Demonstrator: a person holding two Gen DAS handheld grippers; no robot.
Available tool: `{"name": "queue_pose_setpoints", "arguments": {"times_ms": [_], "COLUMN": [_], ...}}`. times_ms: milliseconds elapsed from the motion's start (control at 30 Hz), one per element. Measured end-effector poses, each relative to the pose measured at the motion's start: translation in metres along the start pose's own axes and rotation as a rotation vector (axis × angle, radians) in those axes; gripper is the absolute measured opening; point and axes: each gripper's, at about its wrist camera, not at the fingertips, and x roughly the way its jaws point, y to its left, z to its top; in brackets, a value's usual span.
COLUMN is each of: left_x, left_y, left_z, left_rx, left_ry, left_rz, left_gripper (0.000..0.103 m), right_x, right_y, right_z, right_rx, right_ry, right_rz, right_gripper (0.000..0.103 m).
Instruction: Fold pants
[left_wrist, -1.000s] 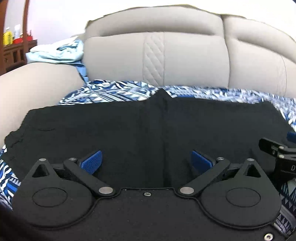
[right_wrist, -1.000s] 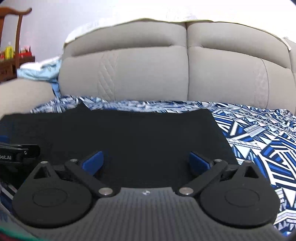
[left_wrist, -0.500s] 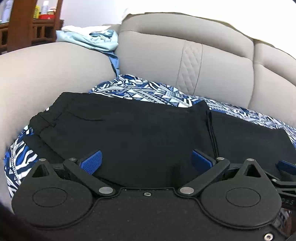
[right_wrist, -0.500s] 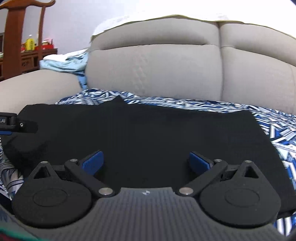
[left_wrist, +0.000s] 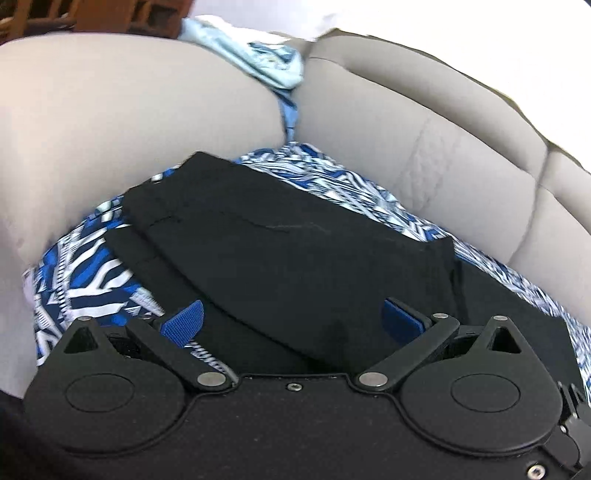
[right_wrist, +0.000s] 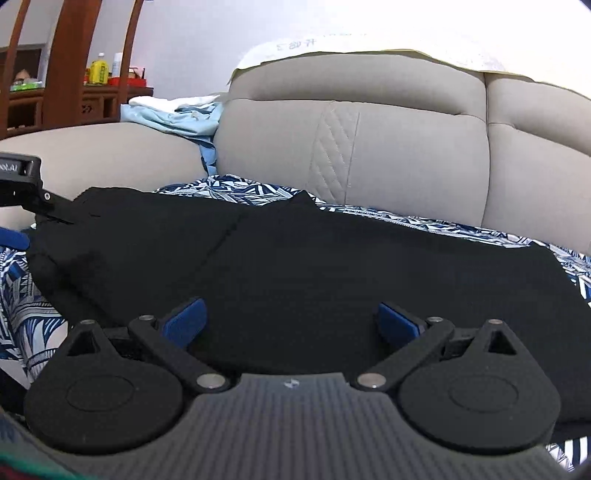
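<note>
Black pants (right_wrist: 295, 266) lie flat on the patterned blue sheet (left_wrist: 85, 280) over the sofa seat. I judge a fold about to start: my left gripper (left_wrist: 291, 319) at the waistband end and right gripper (right_wrist: 291, 321) both gape wide, holding nothing. Next, pinch an edge. Sofa armrest (left_wrist: 129, 110) crowds the left.

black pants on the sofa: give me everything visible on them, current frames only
The black pants look like plain matte woven cloth, spread flat and lengthwise on a blue-and-white patterned sheet over the grey sofa. The waistband end lies by the armrest, with a faint pocket seam behind it; a stitched seam runs across the middle. The near edge by the waistband looks doubled over. Both open grippers, left gripper and right gripper, sit at the near edge, gripping nothing.
</note>
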Motion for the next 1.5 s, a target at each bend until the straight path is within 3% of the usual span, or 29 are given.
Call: {"name": "queue_pose_setpoints", "arguments": {"times_ms": [233,500,733,800,867,900,1000,1167,1233,1333,1367,1400,1500], "left_x": [0.006,0.035,0.055,0.055,0.051,0.049,0.051,0.06,0.07,0.082,0.084,0.086,0.073], "left_y": [0.035,0.064,0.072,0.073,0.074,0.074,0.078,0.087,0.086,0.086,0.086,0.085,0.079], "left_z": [0.002,0.021,0.033,0.034,0.034,0.033,0.029,0.034,0.038,0.043,0.045,0.047,0.053], "left_rx": [-0.182,-0.278,-0.271,-0.279,-0.29,-0.276,-0.274,-0.378,-0.382,-0.379,-0.379,-0.375,-0.374], "left_ry": [-0.023,-0.019,-0.039,-0.054,-0.076,-0.081,-0.069,-0.116,-0.136,-0.165,-0.162,-0.148,-0.152], "left_rz": [0.04,0.063,0.067,0.092,0.159,0.19,0.183,0.135,0.149,0.184,0.211,0.253,0.259], "left_gripper": [0.103,0.1,0.098,0.08,0.018,0.018,0.029,0.059,0.062,0.057,0.037,0.029,0.018], "right_x": [0.001,0.001,0.001,0.0,0.001,0.001,0.0,0.0,0.0,0.0,0.0,0.0,0.0], "right_y": [-0.004,-0.002,0.0,0.0,0.0,0.0,0.001,0.001,0.001,0.001,0.001,0.001,0.002], "right_z": [-0.001,-0.004,-0.004,-0.004,-0.004,-0.004,-0.004,-0.004,-0.004,-0.004,-0.004,-0.004,-0.004], "right_rx": [0.007,0.002,0.002,0.002,0.002,0.003,0.001,0.001,0.001,0.001,0.001,0.002,-0.003], "right_ry": [0.003,-0.006,-0.008,-0.008,-0.008,-0.008,-0.009,-0.009,-0.01,-0.009,-0.009,-0.009,-0.009], "right_rz": [0.007,0.0,0.001,0.001,0.001,0.001,0.001,0.002,0.002,0.002,0.001,0.001,0.006], "right_gripper": [0.103,0.103,0.103,0.103,0.103,0.103,0.103,0.103,0.103,0.103,0.103,0.103,0.103]}}
